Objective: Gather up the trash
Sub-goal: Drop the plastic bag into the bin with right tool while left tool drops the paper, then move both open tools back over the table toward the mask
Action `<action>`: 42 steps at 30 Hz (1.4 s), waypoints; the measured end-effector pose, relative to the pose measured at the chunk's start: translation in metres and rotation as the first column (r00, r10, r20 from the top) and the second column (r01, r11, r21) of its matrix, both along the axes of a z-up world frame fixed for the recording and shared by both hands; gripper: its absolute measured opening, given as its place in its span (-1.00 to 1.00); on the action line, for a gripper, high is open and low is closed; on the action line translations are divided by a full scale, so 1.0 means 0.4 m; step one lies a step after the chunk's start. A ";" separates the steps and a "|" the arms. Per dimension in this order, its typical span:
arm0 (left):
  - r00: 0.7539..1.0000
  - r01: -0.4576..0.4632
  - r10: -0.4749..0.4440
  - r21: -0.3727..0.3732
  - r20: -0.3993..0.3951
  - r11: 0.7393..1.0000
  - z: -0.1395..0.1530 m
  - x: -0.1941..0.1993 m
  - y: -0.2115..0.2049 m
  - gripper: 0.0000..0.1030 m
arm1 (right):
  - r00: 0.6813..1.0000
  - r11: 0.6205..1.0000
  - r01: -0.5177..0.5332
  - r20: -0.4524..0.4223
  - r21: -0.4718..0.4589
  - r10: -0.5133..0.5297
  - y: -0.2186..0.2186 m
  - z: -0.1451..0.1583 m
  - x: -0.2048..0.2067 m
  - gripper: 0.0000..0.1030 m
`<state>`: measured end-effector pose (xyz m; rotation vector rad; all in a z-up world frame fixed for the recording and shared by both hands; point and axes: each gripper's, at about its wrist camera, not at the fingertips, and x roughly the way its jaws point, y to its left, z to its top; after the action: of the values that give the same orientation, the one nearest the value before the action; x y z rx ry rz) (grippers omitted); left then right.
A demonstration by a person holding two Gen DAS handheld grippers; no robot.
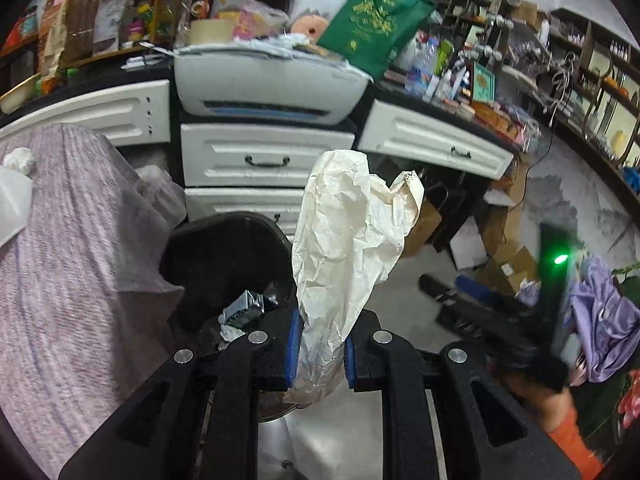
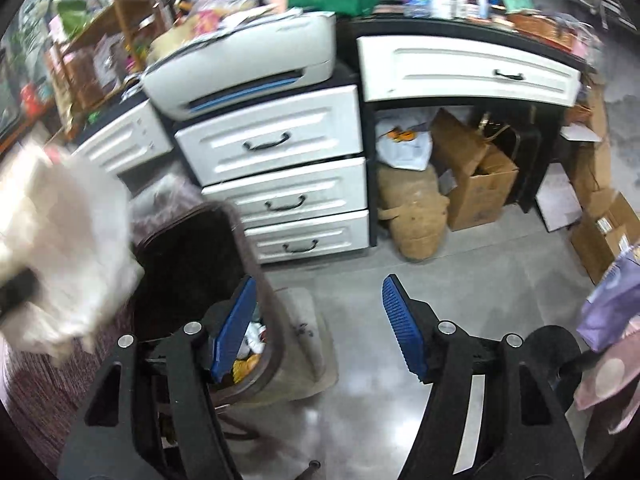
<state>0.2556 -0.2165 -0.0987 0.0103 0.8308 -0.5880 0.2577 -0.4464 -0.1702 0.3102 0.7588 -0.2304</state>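
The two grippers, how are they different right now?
The left gripper is shut on a crumpled paper bag, while the right gripper is open and holds nothing. The left gripper's pads sit close together with paper between them; the right gripper's pads stand wide apart, over the trash bin and the floor. Both have black arms and ridged blue pads.

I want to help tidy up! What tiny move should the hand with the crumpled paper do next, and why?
Probably carry it a little left, over the open black bin, then let go. The left gripper is shut on the crumpled paper, which hangs beside the bin's mouth, not yet over it.
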 end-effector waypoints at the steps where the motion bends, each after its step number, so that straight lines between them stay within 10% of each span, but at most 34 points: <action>1: 1.000 0.002 -0.002 0.008 -0.007 1.000 -0.010 0.005 -0.009 -0.66 | 1.000 1.000 0.009 0.003 0.000 -0.009 -0.014 0.005 -0.011 0.28; 14: 0.993 -0.044 0.068 0.229 -0.099 0.972 -0.184 0.105 -0.086 -0.62 | 1.000 1.000 0.013 0.007 0.018 -0.013 -0.046 0.010 -0.052 0.28; 19: 0.985 -0.050 0.092 0.266 -0.149 0.963 -0.228 0.117 -0.079 0.39 | 1.000 1.000 0.001 0.009 0.031 -0.001 -0.038 0.005 -0.048 0.29; 23: 0.982 -0.042 0.089 0.261 -0.169 0.964 -0.226 0.105 -0.075 0.61 | 1.000 0.999 0.009 0.012 0.035 -0.009 -0.042 0.005 -0.047 0.36; 42: 1.000 -0.001 0.001 -0.002 0.025 1.000 0.115 -0.055 0.054 0.83 | 0.987 0.985 -0.158 0.047 0.062 0.155 0.067 0.052 0.019 0.53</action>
<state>0.2336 -0.1950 -0.0527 0.0153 0.8061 -0.5865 0.2653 -0.4198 -0.1493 0.3143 0.7463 -0.0503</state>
